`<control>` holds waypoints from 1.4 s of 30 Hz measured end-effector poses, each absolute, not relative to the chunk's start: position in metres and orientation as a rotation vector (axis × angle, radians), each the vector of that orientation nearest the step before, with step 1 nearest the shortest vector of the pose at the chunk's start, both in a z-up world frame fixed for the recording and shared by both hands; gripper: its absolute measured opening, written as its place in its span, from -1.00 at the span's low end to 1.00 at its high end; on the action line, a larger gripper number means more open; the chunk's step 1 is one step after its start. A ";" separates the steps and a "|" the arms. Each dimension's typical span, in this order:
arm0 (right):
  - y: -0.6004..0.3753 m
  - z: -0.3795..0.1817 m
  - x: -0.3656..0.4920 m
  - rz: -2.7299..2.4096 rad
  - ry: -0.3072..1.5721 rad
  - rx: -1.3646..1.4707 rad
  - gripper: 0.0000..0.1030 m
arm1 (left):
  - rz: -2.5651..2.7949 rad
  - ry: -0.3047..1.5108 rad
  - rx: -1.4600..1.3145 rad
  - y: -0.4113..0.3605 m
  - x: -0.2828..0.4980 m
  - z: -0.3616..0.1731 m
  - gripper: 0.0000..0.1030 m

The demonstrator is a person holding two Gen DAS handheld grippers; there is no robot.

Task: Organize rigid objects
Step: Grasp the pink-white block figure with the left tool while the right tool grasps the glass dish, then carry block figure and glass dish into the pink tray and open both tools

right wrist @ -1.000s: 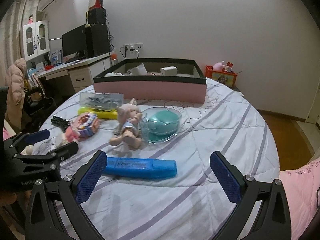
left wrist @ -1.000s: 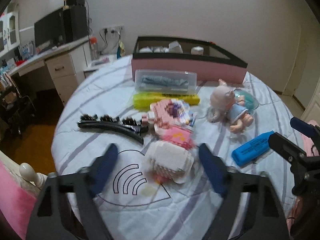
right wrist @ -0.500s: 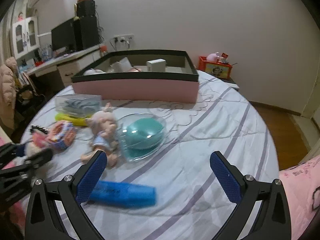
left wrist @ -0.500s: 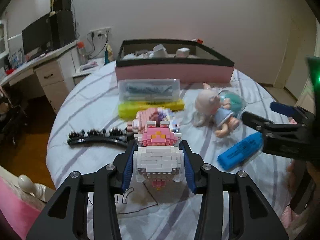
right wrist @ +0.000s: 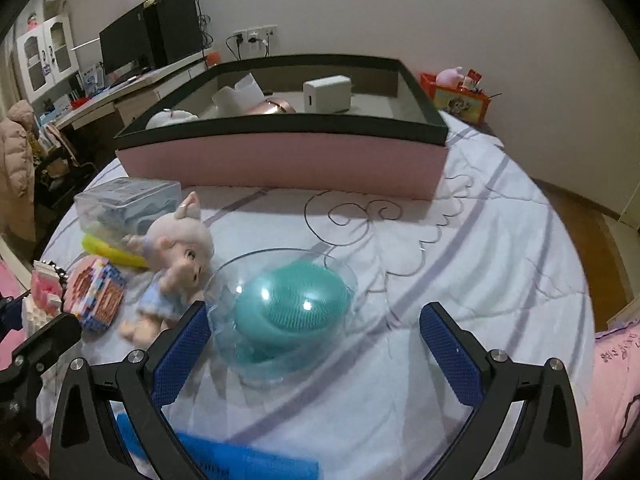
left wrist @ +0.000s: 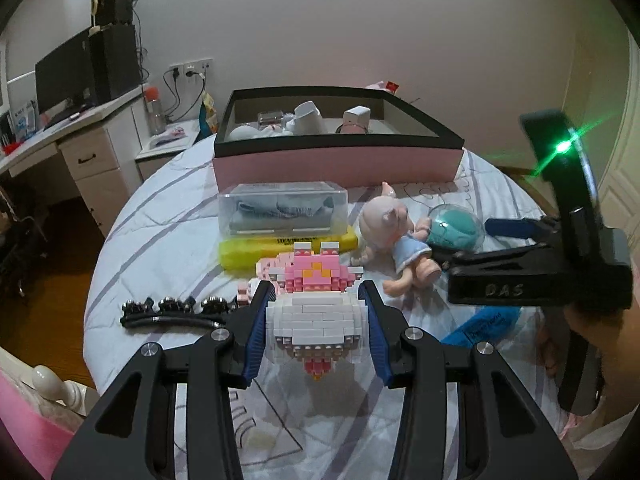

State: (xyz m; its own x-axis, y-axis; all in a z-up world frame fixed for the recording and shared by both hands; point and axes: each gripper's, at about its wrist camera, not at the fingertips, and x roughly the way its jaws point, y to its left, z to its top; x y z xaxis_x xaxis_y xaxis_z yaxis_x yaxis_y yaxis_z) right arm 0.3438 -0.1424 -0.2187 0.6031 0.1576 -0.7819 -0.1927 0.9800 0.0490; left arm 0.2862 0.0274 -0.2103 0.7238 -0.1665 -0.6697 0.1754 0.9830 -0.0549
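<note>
Both fingers of tilted-down left gripper around brick figure.

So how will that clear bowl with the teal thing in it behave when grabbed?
The clear bowl looks rigid, smooth and glossy, so probably slippery and breakable. Its rounded base may rock on the soft quilt, and the loose teal pad could slide inside.

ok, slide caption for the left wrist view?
Left gripper clamps the white-and-pink brick figure above the bed, pink box ahead.
</note>
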 end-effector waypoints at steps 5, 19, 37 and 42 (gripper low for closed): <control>-0.141 -0.220 0.347 0.240 0.899 -0.031 0.45 | -0.193 0.727 0.007 0.027 0.289 -0.206 -0.14; -0.150 -0.177 0.293 0.242 0.688 0.024 0.45 | -0.162 0.624 0.021 0.012 0.286 -0.169 -0.14; -0.151 -0.076 0.233 0.201 0.346 -0.018 0.43 | -0.118 0.342 0.057 -0.011 0.249 -0.087 -0.14; -0.149 -0.063 0.235 0.191 0.315 -0.025 0.43 | -0.096 0.288 0.063 -0.012 0.245 -0.074 -0.14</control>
State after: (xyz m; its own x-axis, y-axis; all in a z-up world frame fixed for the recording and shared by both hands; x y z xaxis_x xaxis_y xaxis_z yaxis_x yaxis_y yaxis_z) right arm 0.2352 -0.1492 -0.0634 0.9330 0.1824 -0.3103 -0.1903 0.9817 0.0050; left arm 0.2453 -0.0117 -0.0742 0.9542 -0.0856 -0.2868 0.1036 0.9934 0.0483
